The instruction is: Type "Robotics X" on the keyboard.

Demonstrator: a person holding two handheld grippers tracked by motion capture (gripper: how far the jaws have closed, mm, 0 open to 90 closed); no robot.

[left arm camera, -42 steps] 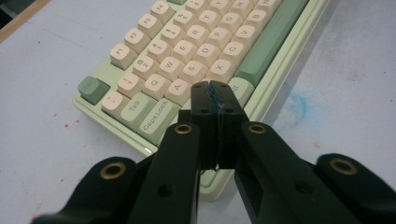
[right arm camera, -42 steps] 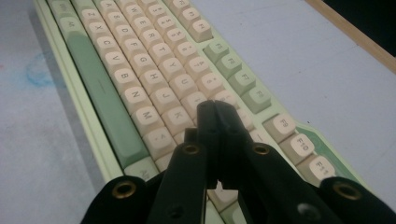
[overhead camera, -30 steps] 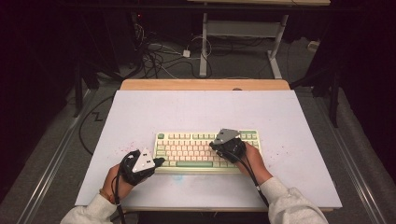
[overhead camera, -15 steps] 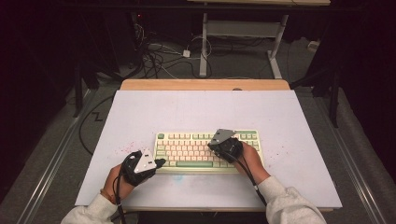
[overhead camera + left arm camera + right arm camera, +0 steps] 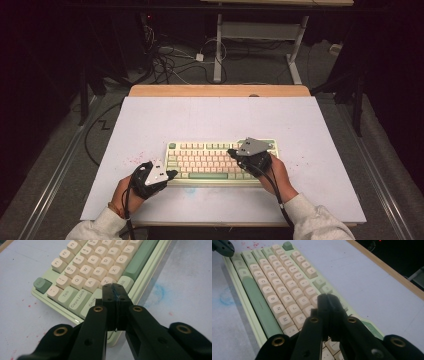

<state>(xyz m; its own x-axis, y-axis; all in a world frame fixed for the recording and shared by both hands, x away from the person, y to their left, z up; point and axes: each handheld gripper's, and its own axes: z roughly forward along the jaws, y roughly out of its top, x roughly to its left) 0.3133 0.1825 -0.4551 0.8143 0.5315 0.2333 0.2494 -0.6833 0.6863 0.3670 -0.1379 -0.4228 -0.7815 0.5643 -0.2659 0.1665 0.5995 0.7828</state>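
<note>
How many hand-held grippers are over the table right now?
2. The left black gripper sits at the pale green keyboard's near-left corner; the right black gripper is over its right half. Both have shut jaws.

A pale green keyboard (image 5: 220,161) with cream and green keys lies on a white, red-speckled table (image 5: 320,130).

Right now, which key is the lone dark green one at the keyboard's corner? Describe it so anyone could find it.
On the white table lies a pale green keyboard. At its far left corner sits the Esc key, apart from the row of cream F-keys; its darker green sets it apart.
</note>
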